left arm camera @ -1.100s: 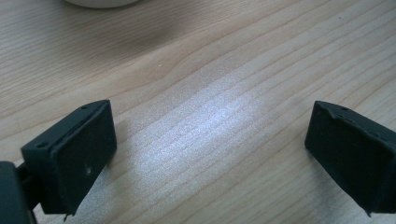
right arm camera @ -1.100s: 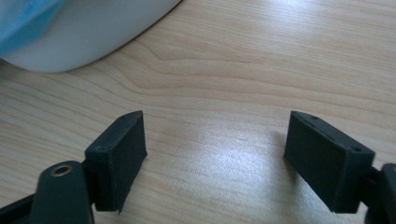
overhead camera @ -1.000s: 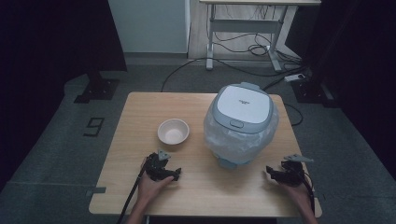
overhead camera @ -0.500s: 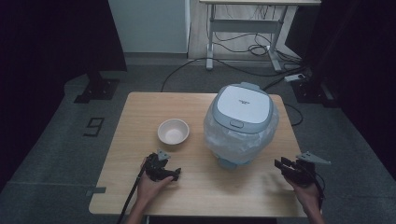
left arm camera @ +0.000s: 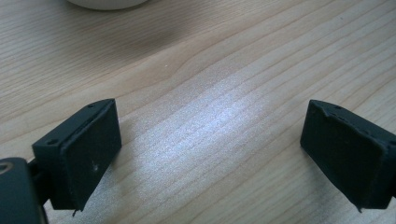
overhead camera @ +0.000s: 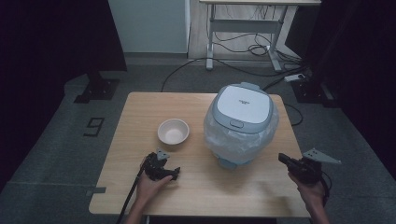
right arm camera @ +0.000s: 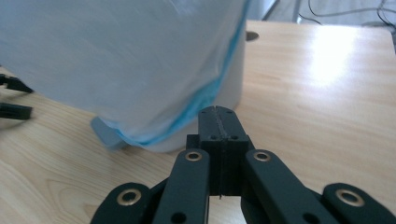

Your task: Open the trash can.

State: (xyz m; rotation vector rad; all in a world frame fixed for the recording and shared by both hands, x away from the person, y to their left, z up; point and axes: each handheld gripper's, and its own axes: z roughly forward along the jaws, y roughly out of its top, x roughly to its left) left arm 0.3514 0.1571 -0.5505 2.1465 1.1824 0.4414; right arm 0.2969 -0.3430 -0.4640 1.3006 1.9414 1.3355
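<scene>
The right claw has just been closing and now its jaws meet flat against each other with nothing between them — the right gripper view shows the two black pads pressed into a single seam. It hangs above the near right corner of the desk, held in the person's right hand, pointing toward the rice cooker. The cooker stands on the desk just ahead and to the left of that claw, near it but not touching; its grey lid is down and its body is wrapped in a pale, blue-edged plastic film. The left claw sits low over bare wood at the near left of the desk, jaws spread wide and holding nothing — the white bowl lies just beyond it, apart from the pads.
</scene>
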